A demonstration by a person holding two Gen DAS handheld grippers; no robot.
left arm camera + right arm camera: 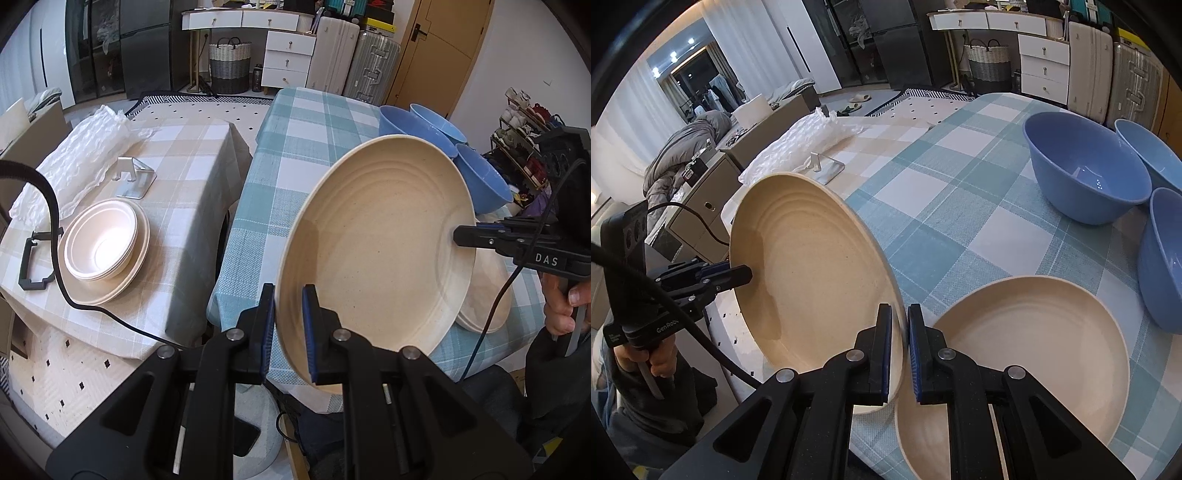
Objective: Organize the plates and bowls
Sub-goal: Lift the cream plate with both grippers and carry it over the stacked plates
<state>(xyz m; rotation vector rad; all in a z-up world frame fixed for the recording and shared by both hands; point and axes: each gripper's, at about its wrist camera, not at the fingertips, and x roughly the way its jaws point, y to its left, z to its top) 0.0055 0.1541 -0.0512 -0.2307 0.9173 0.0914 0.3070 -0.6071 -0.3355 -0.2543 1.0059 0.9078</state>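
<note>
A large beige plate (376,236) hangs tilted above the teal checked table (295,155), held by both grippers. My left gripper (288,295) is shut on its near rim, and my right gripper (458,236) pinches the opposite rim. In the right wrist view my right gripper (899,312) clamps the plate (812,266) edge, with the left gripper (748,275) across from it. Another beige plate (1034,350) lies on the table below. Three blue bowls (1086,166) stand at the table's far right. White bowls (103,247) sit stacked on plates on the beige checked table (192,166).
On the beige table lie bubble wrap (81,155), a silver stand (135,177) and a black bracket (33,266). A black cable (59,258) trails across it. A narrow gap separates the two tables. Drawers, suitcases and a shoe rack (524,122) stand beyond.
</note>
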